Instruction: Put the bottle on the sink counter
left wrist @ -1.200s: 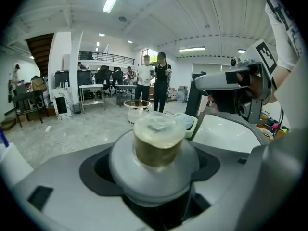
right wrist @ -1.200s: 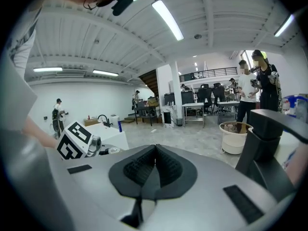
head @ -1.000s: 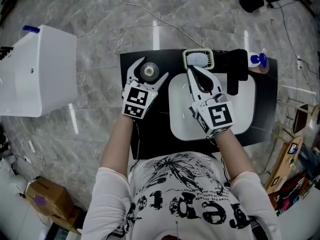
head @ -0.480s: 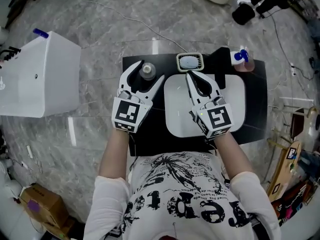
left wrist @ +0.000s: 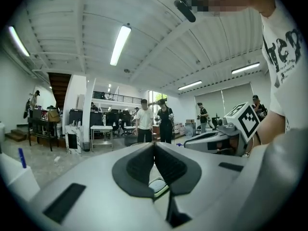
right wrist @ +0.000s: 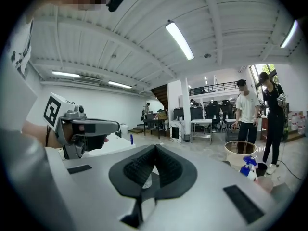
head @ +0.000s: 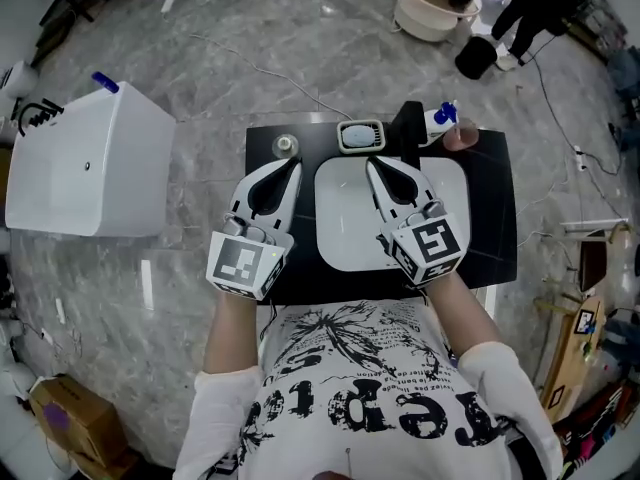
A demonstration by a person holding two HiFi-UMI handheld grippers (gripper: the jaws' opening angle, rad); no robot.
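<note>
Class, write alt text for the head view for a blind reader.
A person holds the left tongs and right tongs, both shut and empty, over a black counter with a white sink. A small bottle stands at its back left.

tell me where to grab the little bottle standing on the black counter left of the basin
Take the bottle by its round body below the cap, coming in level from the near side with the left gripper. Its jaws are shut, so open them first. The bottle stands upright with bare counter around it, and the soap dish sits apart on its right, so a side grip looks clear.
</note>
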